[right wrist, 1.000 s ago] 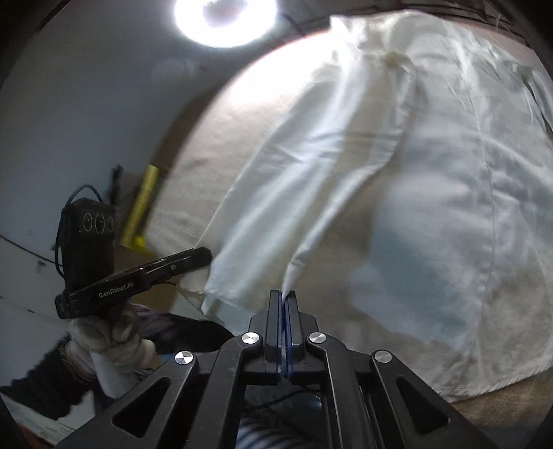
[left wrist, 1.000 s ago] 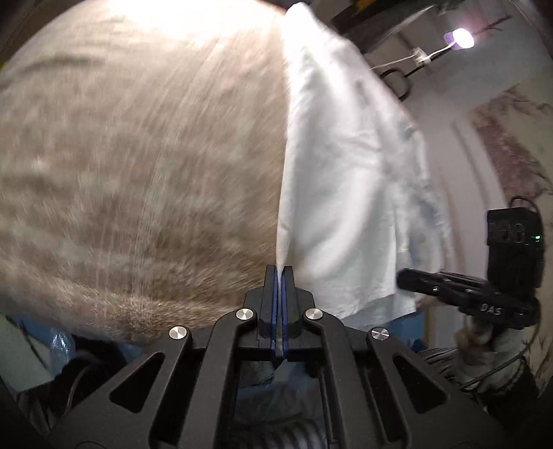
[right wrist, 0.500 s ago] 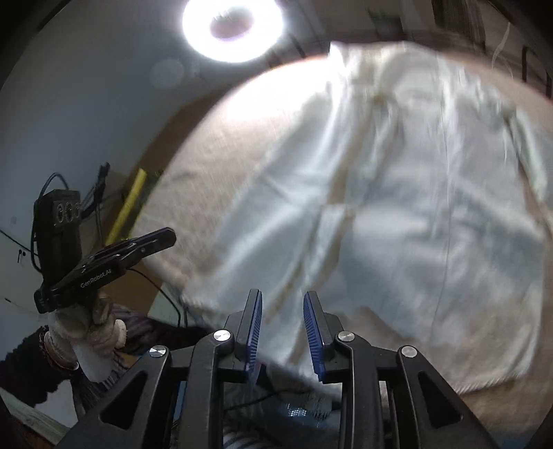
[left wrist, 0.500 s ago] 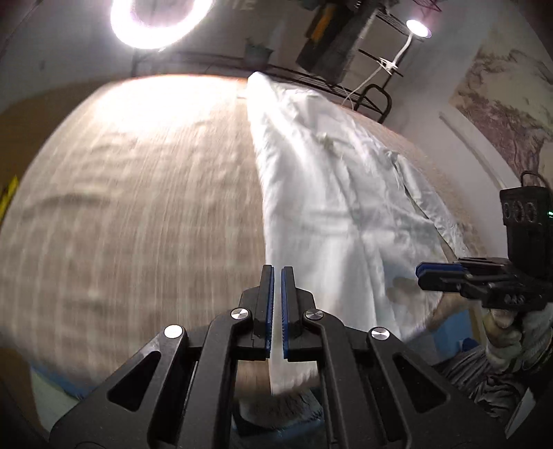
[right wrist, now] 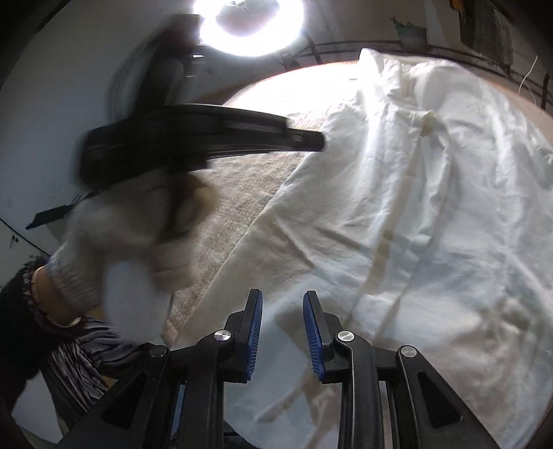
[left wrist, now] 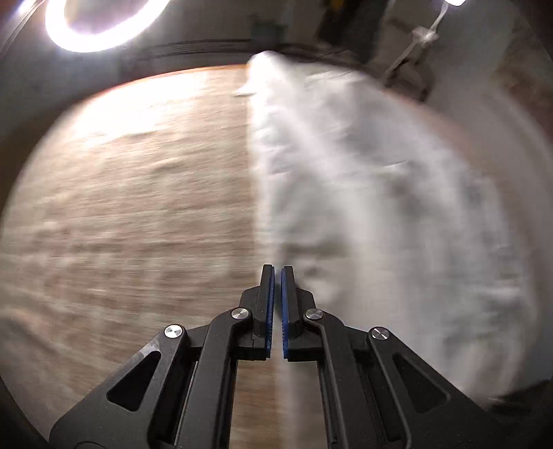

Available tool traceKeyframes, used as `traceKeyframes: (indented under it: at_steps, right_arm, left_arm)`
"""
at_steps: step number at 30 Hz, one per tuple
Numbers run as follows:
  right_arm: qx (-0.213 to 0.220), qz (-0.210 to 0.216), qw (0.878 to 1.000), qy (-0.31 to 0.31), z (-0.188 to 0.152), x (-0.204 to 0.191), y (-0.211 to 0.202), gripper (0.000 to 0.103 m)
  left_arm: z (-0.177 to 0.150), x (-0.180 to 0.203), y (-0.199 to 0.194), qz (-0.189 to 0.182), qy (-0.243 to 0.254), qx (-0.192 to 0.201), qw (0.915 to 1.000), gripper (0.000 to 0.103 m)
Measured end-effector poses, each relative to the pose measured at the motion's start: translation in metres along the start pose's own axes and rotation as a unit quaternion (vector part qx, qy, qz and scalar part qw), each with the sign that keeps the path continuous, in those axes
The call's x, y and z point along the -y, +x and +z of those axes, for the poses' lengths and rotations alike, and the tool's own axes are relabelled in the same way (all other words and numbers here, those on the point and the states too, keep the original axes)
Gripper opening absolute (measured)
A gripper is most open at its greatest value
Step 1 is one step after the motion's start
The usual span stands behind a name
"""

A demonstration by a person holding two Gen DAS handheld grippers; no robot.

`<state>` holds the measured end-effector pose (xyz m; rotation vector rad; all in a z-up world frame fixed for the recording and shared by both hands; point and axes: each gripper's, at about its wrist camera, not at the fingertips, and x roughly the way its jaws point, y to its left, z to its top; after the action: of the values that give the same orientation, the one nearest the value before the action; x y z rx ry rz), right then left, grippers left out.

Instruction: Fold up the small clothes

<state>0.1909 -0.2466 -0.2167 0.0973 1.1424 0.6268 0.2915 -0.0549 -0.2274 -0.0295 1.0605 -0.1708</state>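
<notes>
1. White shirt (right wrist: 414, 214) spread flat on the tan-carpeted bench (left wrist: 121, 214), filling the right half of both frames; button placket running up the middle.
2. Right gripper (right wrist: 282, 331): fingers spread, empty, just above the near hem.
3. Left gripper (left wrist: 277, 304): fingers nearly pressed together, a thin gap between, holding nothing, at the shirt's left edge.
4. Next, probably: pinch an edge with both, fold across evenly, keep the cloth taut.

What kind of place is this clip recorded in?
Probably an indoor recording setup, not a lived-in home: a ring light shines over a cloth-covered table, where a white garment lies spread.
</notes>
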Motion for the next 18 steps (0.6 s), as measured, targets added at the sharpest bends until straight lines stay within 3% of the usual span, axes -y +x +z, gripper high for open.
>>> traceKeyframes:
  at_steps: [1,2,5,8,9,10,12,13,18]
  right_arm:
    - [-0.005,-0.002,1.0,-0.006,0.0,-0.002,0.004,0.026]
    - [-0.008,-0.004,1.0,-0.013,0.0,-0.003,0.006,0.026]
    - [-0.015,0.004,0.999,-0.031,-0.001,-0.01,0.01,0.026]
    - [-0.016,0.013,0.999,-0.036,0.002,-0.014,0.007,0.026]
    - [-0.015,0.02,0.999,-0.034,0.003,-0.015,0.002,0.026]
    - [-0.008,0.029,0.999,-0.03,0.006,-0.014,-0.006,0.026]
    - [0.015,0.038,0.999,-0.027,0.017,-0.011,-0.026,0.036]
    - [0.029,0.041,0.998,-0.024,0.023,-0.008,-0.036,0.039]
    - [0.097,0.02,0.995,-0.004,0.074,0.031,-0.075,0.04]
  left_arm:
    - [-0.003,-0.01,-0.001,-0.004,-0.011,0.02,0.9997,0.012]
    - [-0.004,-0.016,-0.001,0.021,-0.011,0.014,0.9996,0.011]
    - [-0.004,-0.034,-0.008,0.014,-0.025,0.019,0.9994,0.011]
    - [0.011,-0.048,-0.021,-0.031,-0.059,0.034,0.9972,0.011]
    - [0.017,-0.05,-0.027,-0.055,-0.066,0.038,0.9956,0.015]
    - [0.021,-0.051,-0.029,-0.069,-0.068,0.041,0.9945,0.018]
    - [0.029,-0.048,-0.031,-0.081,-0.065,0.04,0.9938,0.04]
    - [0.031,-0.047,-0.029,-0.087,-0.062,0.039,0.9935,0.044]
    - [0.046,-0.036,0.003,-0.103,-0.065,0.002,0.9926,0.046]
